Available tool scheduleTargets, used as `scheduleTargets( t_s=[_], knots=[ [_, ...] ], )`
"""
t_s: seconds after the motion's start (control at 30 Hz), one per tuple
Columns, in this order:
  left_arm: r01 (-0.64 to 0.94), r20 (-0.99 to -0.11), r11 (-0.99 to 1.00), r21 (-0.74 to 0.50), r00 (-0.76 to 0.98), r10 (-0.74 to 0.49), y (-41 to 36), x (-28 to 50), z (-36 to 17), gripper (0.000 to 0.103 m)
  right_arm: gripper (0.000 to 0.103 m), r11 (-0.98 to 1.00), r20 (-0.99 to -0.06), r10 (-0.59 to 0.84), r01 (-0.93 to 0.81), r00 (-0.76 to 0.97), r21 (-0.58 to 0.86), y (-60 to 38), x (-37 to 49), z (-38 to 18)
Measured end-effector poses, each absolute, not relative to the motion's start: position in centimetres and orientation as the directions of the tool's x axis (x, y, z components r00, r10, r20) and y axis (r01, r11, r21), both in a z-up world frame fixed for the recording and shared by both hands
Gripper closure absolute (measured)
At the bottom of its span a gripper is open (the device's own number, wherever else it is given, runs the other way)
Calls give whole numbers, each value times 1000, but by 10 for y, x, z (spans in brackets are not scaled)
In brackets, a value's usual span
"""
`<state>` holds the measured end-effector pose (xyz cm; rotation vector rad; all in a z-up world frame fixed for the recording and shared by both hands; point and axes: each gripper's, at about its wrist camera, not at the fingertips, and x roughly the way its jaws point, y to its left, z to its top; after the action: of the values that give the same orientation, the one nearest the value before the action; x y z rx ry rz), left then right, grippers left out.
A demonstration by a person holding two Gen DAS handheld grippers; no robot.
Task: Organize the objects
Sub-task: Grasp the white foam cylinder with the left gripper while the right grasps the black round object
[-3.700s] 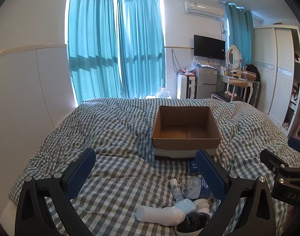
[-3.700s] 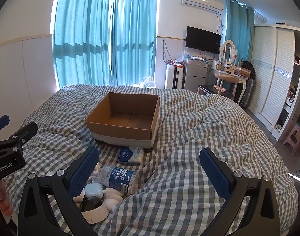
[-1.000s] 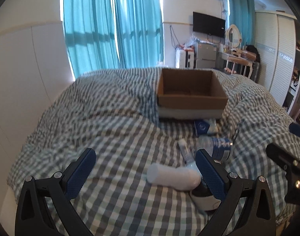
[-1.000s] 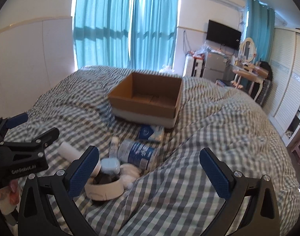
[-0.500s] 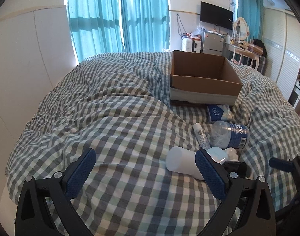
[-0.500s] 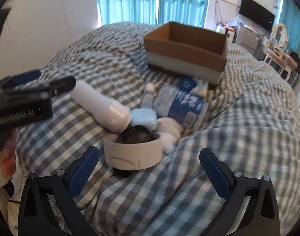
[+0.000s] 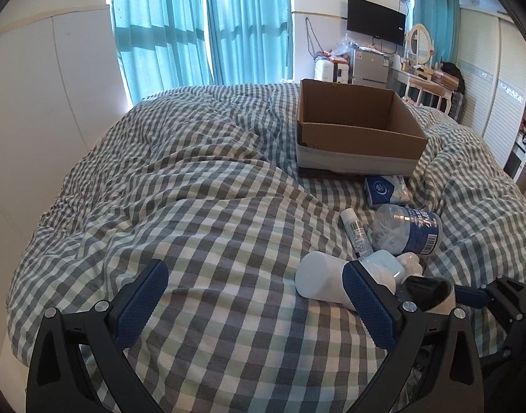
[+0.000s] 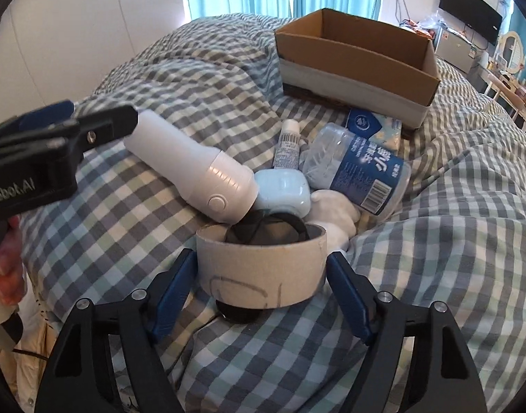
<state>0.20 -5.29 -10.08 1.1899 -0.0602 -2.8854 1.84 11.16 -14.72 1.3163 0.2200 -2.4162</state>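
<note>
A pile of objects lies on the checked bedcover: a roll of beige tape (image 8: 263,268) with a black thing inside it, a white cylindrical device (image 8: 190,168), a pale blue case (image 8: 283,189), a clear water bottle (image 8: 356,168), a small white tube (image 8: 287,144) and a blue tissue pack (image 8: 373,127). My right gripper (image 8: 261,296) has closed in around the tape roll, its pads at the roll's two sides. My left gripper (image 7: 252,296) is open and empty over the bedcover, left of the white device (image 7: 318,280). An open, empty cardboard box (image 7: 356,127) stands beyond the pile.
The bed fills both views; its cover (image 7: 200,206) is rumpled into folds. A white wall panel (image 7: 39,110) runs along the left. Teal curtains, a small fridge, a dresser with a mirror and wardrobes (image 7: 497,79) stand past the bed.
My right gripper has dropped toward the pile and narrowed its jaws around the tape roll. My left gripper has stayed wide open, tilting down a little toward the bed.
</note>
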Motion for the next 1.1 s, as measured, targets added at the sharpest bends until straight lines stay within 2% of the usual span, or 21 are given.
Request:
scheduleTargets(
  t_s=[0.43,0.57,0.7,0.83,0.97,1.1],
  knots=[
    [-113,-732,-992,61,-680,32,-18,3,-114,0,27,-961,-685,-217,276,-695,25,155,15,-77],
    [-162,-742,-983,89,-669,43,3,-1,-123,0,27,-962,-677,-263,244,-688,125,172,8,-79],
    [-205,-755,-971,124,-654,42,21,-7,-135,0,26,-962,-674,-269,223,-688,156,182,5,-79],
    [-194,-781,-965,175,-624,-17,30,-22,-150,0,27,-959,-659,-284,218,-697,184,191,4,-75],
    [-205,-792,-966,159,-610,-1,32,-35,-154,0,27,-965,-658,-263,200,-706,171,197,1,-73],
    [-230,-801,-964,129,-598,35,30,-37,-157,8,27,-967,-672,-252,200,-696,156,200,0,-78]
  ],
)
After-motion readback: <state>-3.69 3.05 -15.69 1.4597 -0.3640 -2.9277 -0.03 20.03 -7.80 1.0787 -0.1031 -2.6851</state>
